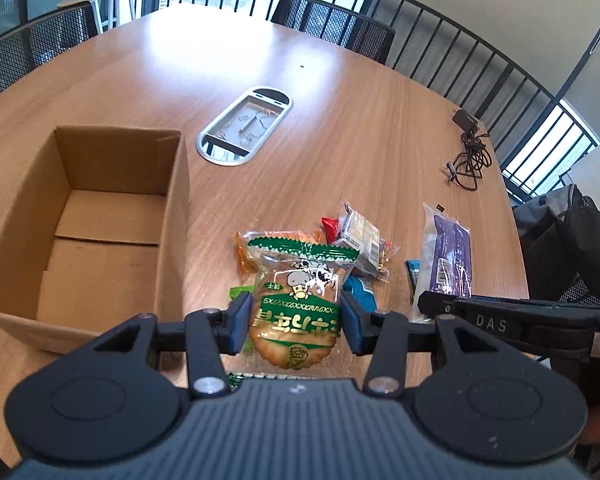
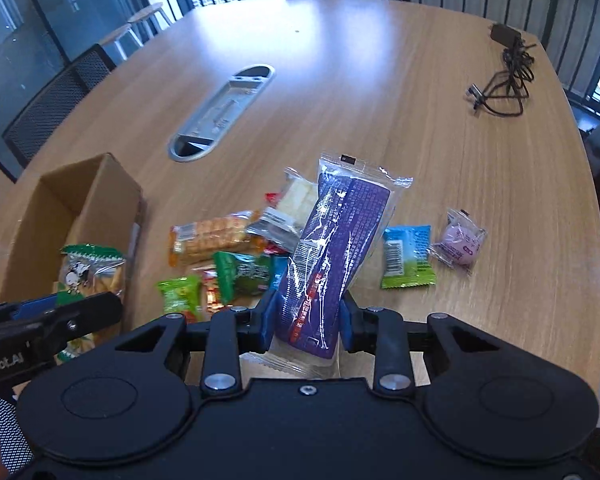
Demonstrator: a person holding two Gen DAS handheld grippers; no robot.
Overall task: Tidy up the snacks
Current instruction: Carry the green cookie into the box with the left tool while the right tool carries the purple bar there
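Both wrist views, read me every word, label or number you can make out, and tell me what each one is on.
"DAS": on the right gripper, seen in the left wrist view.
"Robot.AI", first letter partly cut off: on the left gripper, seen in the right wrist view.
Green biscuit packet: printed upside down, too distorted to read.
Purple packet: dense print, too small.
Barcode on the blue and green packet: digits unreadable.

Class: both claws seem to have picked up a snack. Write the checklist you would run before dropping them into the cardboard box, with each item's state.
1. Left claw grips the cracker pack: ok.
2. Right claw grips the purple pack: ok.
3. Box open on top: ok.
4. Room inside the box: ok, nothing visible in it.
5. Purple pack held straight: not ok, it leans.
6. Grips firm enough for the move: cannot tell.
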